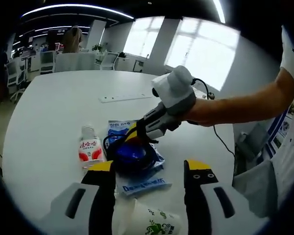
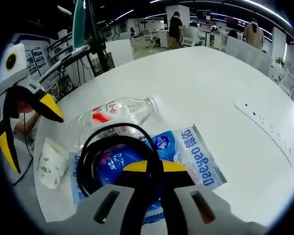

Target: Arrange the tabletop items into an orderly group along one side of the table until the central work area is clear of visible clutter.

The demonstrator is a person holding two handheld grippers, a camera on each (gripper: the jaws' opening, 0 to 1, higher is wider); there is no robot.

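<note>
Left gripper view, L to R: bottle lay on its side on the white table, touching a blue pack with a coiled black cable on top; a paper cup lay nearest the camera. Items looked bunched near one edge, prob already being grouped, w/ the far tabletop bare but for a white strip. Left gripper hung above the cup, jaws wide apart, holding nothing. Right gripper reached in from the right, tips down on the cable. Right gripper view: jaws nearly together, pinching the cable loop, likely to lift or shift it.
</note>
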